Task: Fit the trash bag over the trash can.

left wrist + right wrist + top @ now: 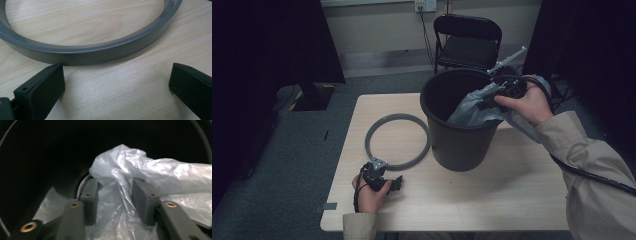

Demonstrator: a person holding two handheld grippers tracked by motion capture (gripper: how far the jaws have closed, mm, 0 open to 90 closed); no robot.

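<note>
Beside bin [460,145], grey ring [397,141]

The bin's [459,140] dark inside swallows the lower end of the plastic bag [474,110], the grey ring [95,51] runs off the left gripper view's top edge, and the folding chair's [468,42] legs hide behind the bin.

Dim room, dark corners, soft focus

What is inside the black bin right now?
A crumpled clear plastic bag hangs into the bin, with the right hand-held gripper around a fold of it. The bin's bottom is too dark to see.
</note>
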